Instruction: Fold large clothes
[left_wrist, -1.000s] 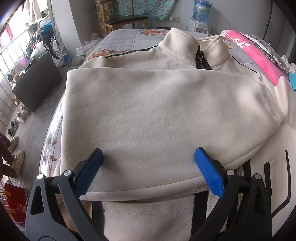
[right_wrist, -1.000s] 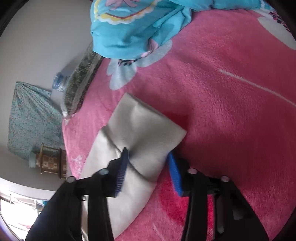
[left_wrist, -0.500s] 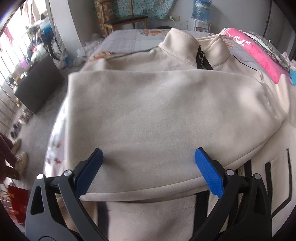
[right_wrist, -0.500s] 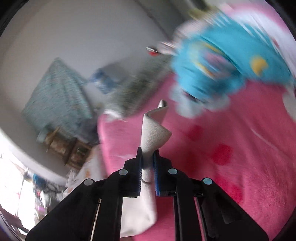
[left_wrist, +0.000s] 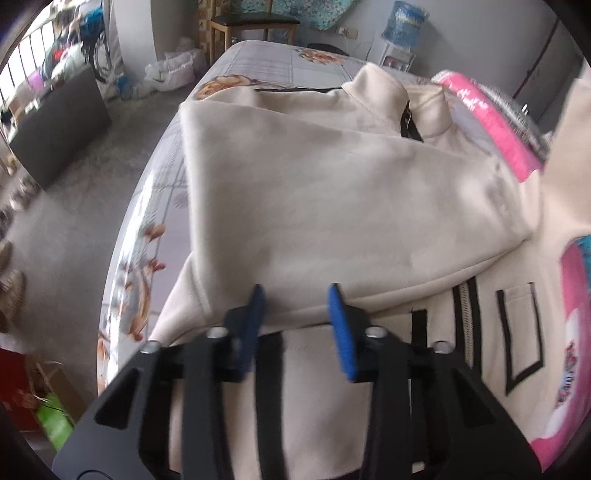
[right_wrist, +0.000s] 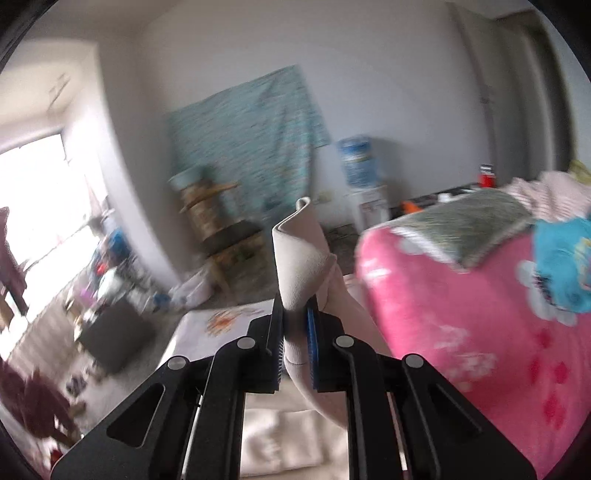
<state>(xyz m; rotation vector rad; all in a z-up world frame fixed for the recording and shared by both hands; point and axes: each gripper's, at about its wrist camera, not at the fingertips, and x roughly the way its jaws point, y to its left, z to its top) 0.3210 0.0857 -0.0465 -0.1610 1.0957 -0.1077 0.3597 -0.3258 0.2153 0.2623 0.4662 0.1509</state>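
Observation:
A cream jacket (left_wrist: 332, 192) with black trim lies spread on the bed, one sleeve folded across its chest. My left gripper (left_wrist: 297, 317) hovers over that sleeve's lower edge with its blue pads apart and nothing between them. My right gripper (right_wrist: 295, 332) is shut on the cuff of the other cream sleeve (right_wrist: 301, 258) and holds it up in the air above the bed. That raised sleeve also shows at the right edge of the left wrist view (left_wrist: 569, 147).
A pink fleece blanket (right_wrist: 480, 314) and a blue garment (right_wrist: 565, 266) lie at the right of the bed. The floral sheet (left_wrist: 147, 229) ends at the left bed edge over grey floor. A chair (left_wrist: 255, 22) and water dispenser (left_wrist: 402, 29) stand beyond.
My right gripper closed on the sleeve cuff and lifted it off the pink blanket, swinging up. My left gripper's jaws narrowed and it shifted left along the folded sleeve.

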